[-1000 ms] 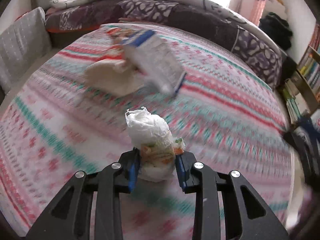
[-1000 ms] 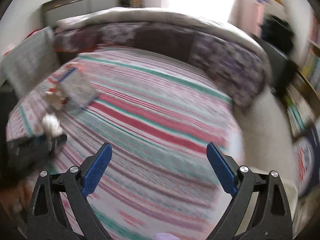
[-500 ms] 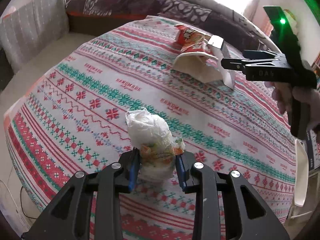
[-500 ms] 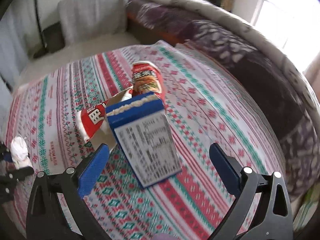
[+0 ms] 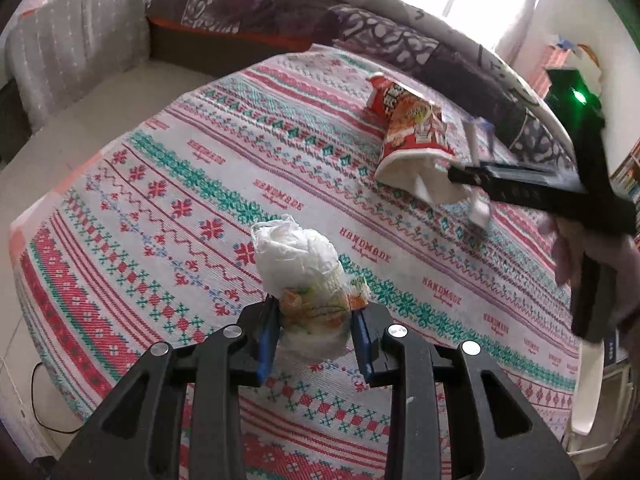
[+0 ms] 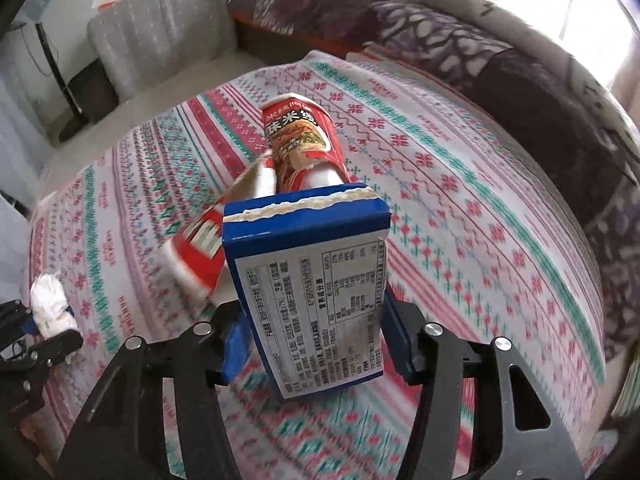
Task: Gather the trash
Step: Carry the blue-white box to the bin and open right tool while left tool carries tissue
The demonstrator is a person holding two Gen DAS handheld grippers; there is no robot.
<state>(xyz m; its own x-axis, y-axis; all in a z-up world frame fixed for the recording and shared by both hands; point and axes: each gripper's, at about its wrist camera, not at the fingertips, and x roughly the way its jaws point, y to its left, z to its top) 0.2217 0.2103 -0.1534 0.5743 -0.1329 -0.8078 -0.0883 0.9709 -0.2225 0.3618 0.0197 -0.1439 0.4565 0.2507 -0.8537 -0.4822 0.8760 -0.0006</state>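
My left gripper (image 5: pixel 314 320) is shut on a crumpled white wad of plastic wrapper (image 5: pixel 296 256) with orange and green print, held over the patterned tablecloth (image 5: pixel 200 184). In the right wrist view that wad (image 6: pixel 48 304) shows at the far left. My right gripper (image 6: pixel 316 332) straddles a blue and white carton (image 6: pixel 312 264); its jaws are closing and both blue pads (image 6: pixel 236 340) lie against the carton's sides. Behind the carton lies a crushed red noodle cup (image 6: pixel 298 136), with a torn red piece (image 6: pixel 200 248) beside it. The cup (image 5: pixel 412 128) also shows in the left wrist view.
A purple patterned blanket (image 6: pixel 500 76) lies along the far side of the table. A grey padded chair (image 5: pixel 76 40) stands at the back left. Bookshelves (image 5: pixel 628 172) line the right wall. A hand (image 5: pixel 576 252) holds the right gripper's handle.
The right gripper swung from the table's right side over to the carton and narrowed around it. The left gripper carried the wad to the left, then held still.
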